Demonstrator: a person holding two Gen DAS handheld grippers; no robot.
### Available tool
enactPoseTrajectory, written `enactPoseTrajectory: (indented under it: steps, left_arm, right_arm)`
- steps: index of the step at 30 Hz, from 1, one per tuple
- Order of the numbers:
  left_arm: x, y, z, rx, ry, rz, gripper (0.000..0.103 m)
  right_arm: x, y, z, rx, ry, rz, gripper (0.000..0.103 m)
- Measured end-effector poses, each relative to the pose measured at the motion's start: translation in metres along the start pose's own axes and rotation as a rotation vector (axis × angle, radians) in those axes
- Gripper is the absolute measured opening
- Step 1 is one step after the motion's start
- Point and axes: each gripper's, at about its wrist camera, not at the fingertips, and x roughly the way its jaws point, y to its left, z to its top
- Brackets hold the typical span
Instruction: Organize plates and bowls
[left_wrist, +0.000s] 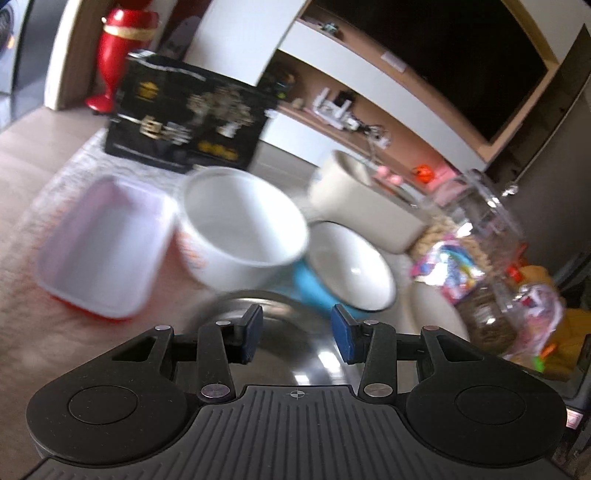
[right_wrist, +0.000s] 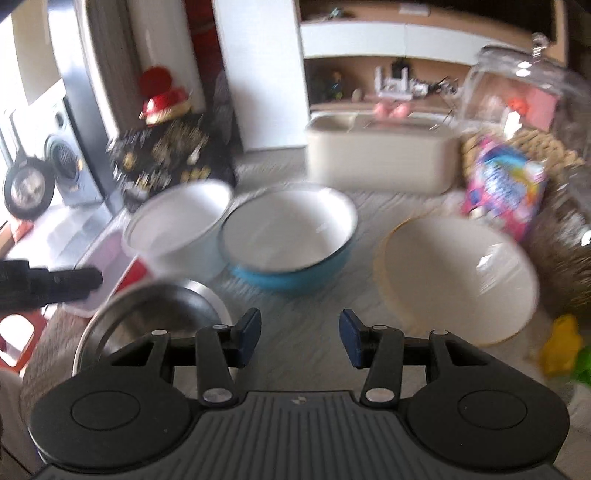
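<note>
Blurred tabletop (right_wrist: 295, 343): left claw (left_wrist: 297, 332) hides steel bowl's (left_wrist: 236, 306) middle.

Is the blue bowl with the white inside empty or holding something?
Empty. The blue bowl with the white inside stands upright, and its white inside shows bare in the right wrist view; blur could hide small crumbs.

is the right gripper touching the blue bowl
Apart. The right wrist view shows bare table between the open right gripper and the blue bowl, which sits farther ahead.
</note>
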Motion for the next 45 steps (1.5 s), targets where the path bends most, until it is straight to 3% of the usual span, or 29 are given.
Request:
enactPoseTrajectory:
  steps: [5, 10, 13, 17, 26, 32, 35, 38, 45]
  left_arm:
    - [0.029, -0.055, 0.001, 0.025, 0.060, -0.085, 0.044]
    - [0.060, -0.104, -0.004, 0.061, 0.038, -0.127, 0.044]
    - [0.087, -0.122, -0.013, 0.030, 0.066, -0.141, 0.044]
    - [0.122, -0.140, -0.027, 0.041, 0.120, -0.117, 0.044]
    - [0.163, -0.156, -0.036, 0.101, 0.127, -0.017, 0.047]
    - [0.188, -0.153, -0.043, 0.118, 0.181, -0.023, 0.044]
    - [0.202, -0.148, -0.045, 0.098, 0.196, -0.036, 0.042]
    - [0.216, -0.150, -0.045, 0.117, 0.218, -0.027, 0.032]
    - [0.215, -0.148, -0.043, 0.145, 0.262, -0.023, 0.031]
  right_arm:
    - [-0.014, -0.049, 0.027, -0.029, -0.062, -0.102, 0.048]
    - [-0.019, -0.121, 0.041, 0.168, -0.057, -0.173, 0.050]
    - [-0.019, -0.149, 0.037, 0.243, -0.044, -0.187, 0.050]
    - [-0.015, -0.177, 0.027, 0.320, -0.010, -0.124, 0.050]
    - [0.032, -0.178, 0.036, 0.333, 0.062, -0.077, 0.050]
    - [0.077, -0.173, 0.034, 0.300, 0.154, -0.125, 0.045]
    - [0.090, -0.176, 0.029, 0.300, 0.193, -0.103, 0.039]
    - [0.095, -0.177, 0.025, 0.295, 0.201, -0.092, 0.034]
    - [0.096, -0.178, 0.021, 0.303, 0.195, -0.068, 0.032]
